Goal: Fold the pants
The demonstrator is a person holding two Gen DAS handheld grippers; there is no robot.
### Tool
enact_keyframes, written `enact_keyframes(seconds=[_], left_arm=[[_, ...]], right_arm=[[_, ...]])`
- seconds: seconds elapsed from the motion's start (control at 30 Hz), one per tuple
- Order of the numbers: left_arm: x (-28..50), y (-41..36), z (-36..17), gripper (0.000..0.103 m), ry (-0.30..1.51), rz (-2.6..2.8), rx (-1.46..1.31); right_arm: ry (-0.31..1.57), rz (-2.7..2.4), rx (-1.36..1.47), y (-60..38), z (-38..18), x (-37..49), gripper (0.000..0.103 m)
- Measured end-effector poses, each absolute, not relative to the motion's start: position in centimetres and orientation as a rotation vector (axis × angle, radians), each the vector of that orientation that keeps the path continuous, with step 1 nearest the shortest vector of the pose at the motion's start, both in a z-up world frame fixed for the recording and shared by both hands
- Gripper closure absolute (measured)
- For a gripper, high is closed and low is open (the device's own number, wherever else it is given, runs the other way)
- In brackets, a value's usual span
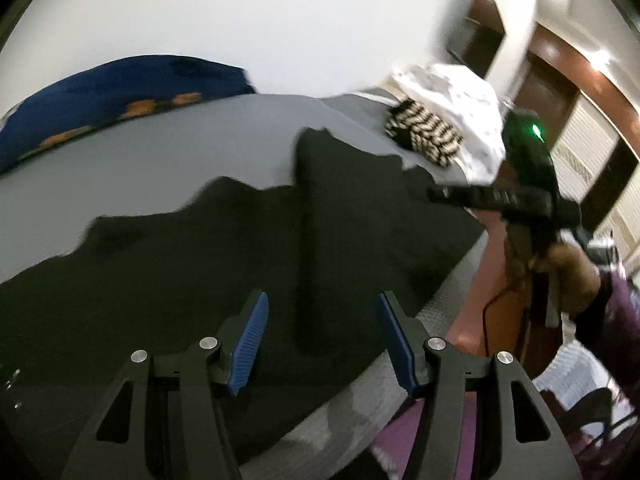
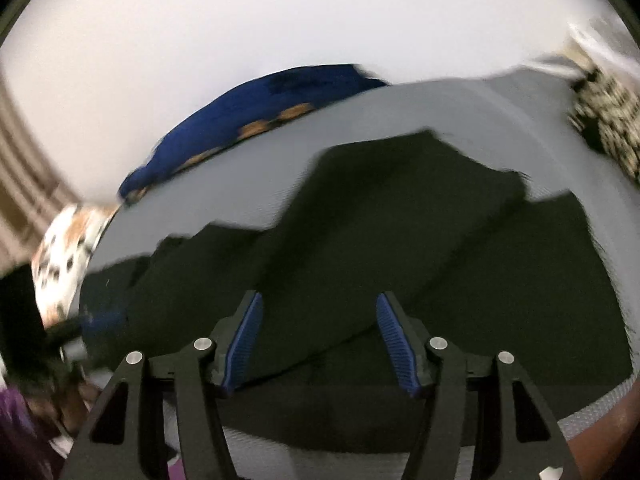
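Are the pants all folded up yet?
Not yet. The black pants lie on the grey surface with one layer already laid over. Both the left gripper and right gripper are open and empty. More folds and tidying look left.

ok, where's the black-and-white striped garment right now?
The striped garment lies at the far right of the grey surface in the left wrist view, against a white cloth, just beyond the black pants.

A plain white wall stood behind the grey bed surface. Dark brown wood panelling and pale slatted panels were at right. Ceiling lights glared. Both views were blurred.
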State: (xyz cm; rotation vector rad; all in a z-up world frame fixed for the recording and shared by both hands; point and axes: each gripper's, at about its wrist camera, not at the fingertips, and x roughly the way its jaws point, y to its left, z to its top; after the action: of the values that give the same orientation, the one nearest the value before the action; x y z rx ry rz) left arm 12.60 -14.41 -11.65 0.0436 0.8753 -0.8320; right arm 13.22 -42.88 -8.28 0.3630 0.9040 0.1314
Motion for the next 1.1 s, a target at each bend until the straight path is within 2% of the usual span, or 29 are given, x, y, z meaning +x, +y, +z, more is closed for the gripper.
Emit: enact_keyframes(seconds=[0.1,0.3,0.73,0.77,0.8,0.87,1.1], left_arm=[[13.5,-16.1,-13.5,0.045,0.919,-0.831,0.069],[16.1,-15.0,-16.4,0.045,1.014,-0.783,-0.062],[16.3,-14.7,-17.1,0.045,1.009,-0.77,-0.109],[16.5,-14.8,-17.1,0.045,1.011,-0.769,-0.111],[16.4,-14.7,-17.2,0.045,1.011,-0.769,-0.111],[16.5,-14.9,-17.1,0.045,1.007,-0.77,-0.105],[16.0,-14.8,-17.0,0.045,0.996,-0.761,-0.09]], right_arm=[[0.925,0.083,0.465,-46.4,-9.9,13.8,0.046],[0.879,0.042,0.675,-51.8,-12.3,13.8,0.046],[0.857,0.047,0.824,-54.4,-14.6,18.0,0.046],[0.85,0.069,0.84,-54.3,-14.6,18.3,0.052],[0.849,0.094,0.846,-54.1,-14.6,18.6,0.073],[0.885,0.084,0.82,-53.6,-14.9,19.1,0.09],[0.839,0.084,0.845,-53.8,-14.1,18.5,0.098]])
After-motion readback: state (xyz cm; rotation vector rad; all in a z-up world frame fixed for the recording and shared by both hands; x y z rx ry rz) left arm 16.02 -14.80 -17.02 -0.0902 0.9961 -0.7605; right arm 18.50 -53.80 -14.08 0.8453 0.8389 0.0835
